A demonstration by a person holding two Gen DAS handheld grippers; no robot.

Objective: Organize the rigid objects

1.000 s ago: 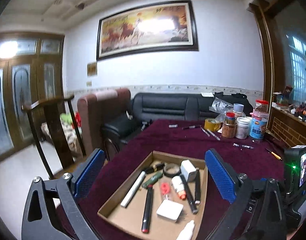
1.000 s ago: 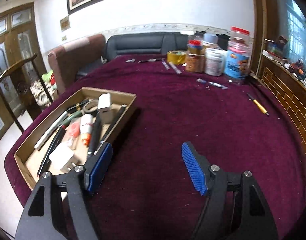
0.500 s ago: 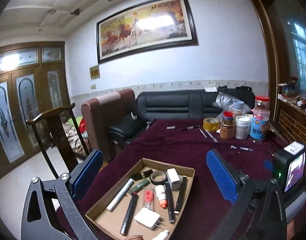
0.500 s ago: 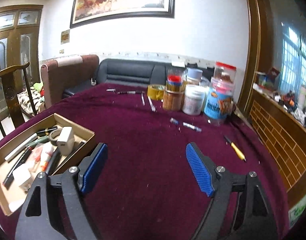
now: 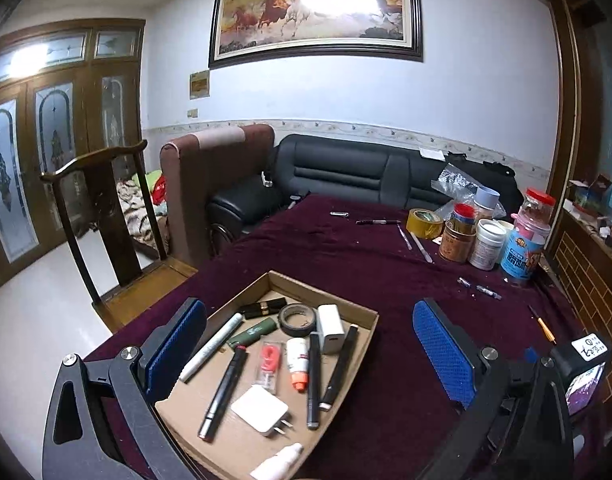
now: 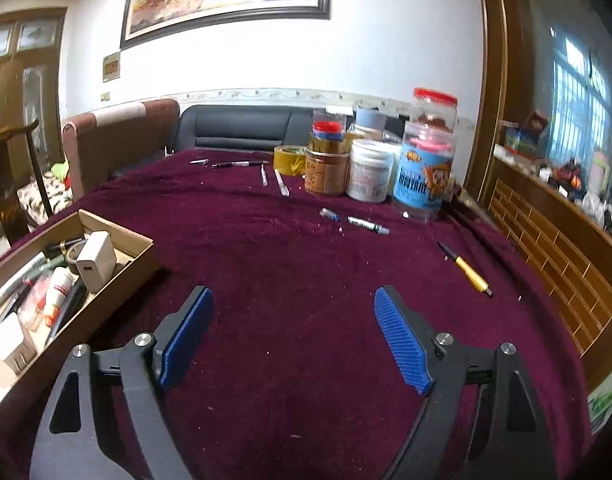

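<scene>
Right gripper (image 6: pixel 293 336), jaws opening and empty above the cloth; left gripper (image 5: pixel 310 346) wide, empty, over the cardboard tray (image 5: pixel 370 316). Nearest loose item: yellow pen (image 6: pixel 466 270) at two o'clock; farther, at twelve, probably two batteries (image 6: pixel 356 221). Approach low, straddling the pen crosswise.

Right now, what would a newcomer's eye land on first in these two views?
The cardboard box at the near left of the maroon table, packed with pens and chargers. Then the jars clustered at the far right, and the yellow pen lying loose ahead of the empty right gripper, whose jaws are opening.
</scene>
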